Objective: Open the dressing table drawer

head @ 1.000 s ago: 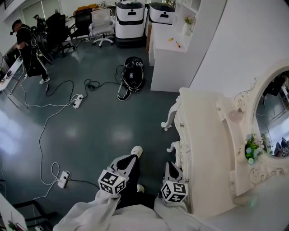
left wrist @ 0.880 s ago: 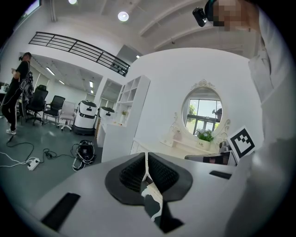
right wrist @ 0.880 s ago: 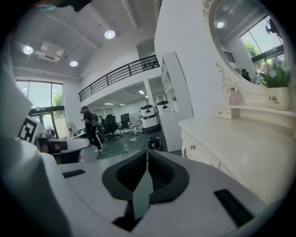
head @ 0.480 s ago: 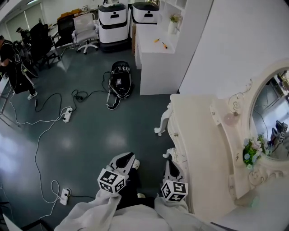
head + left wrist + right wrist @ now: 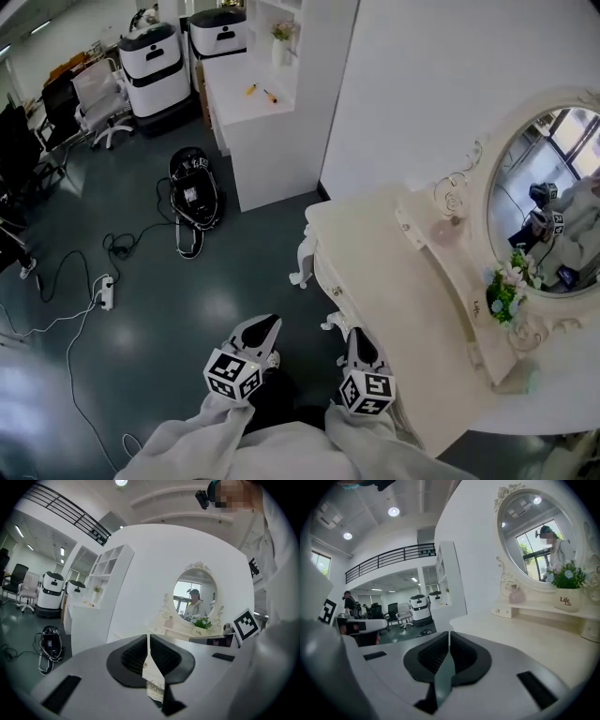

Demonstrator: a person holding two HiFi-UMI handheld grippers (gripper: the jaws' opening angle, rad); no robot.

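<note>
While right hand-held gripper closed, drawer just ahead.

The head view looks steeply down from above the person. The floor fills 9 o'clock and the dressing table lies near at 3 o'clock. The left gripper view rides on the left gripper and faces almost level toward the mirror from a little way off. The right gripper view, on the right gripper, looks low and close across the dressing table, with the mirror at 2 o'clock. All three share the mirror, flowers and white shelf unit.
</note>
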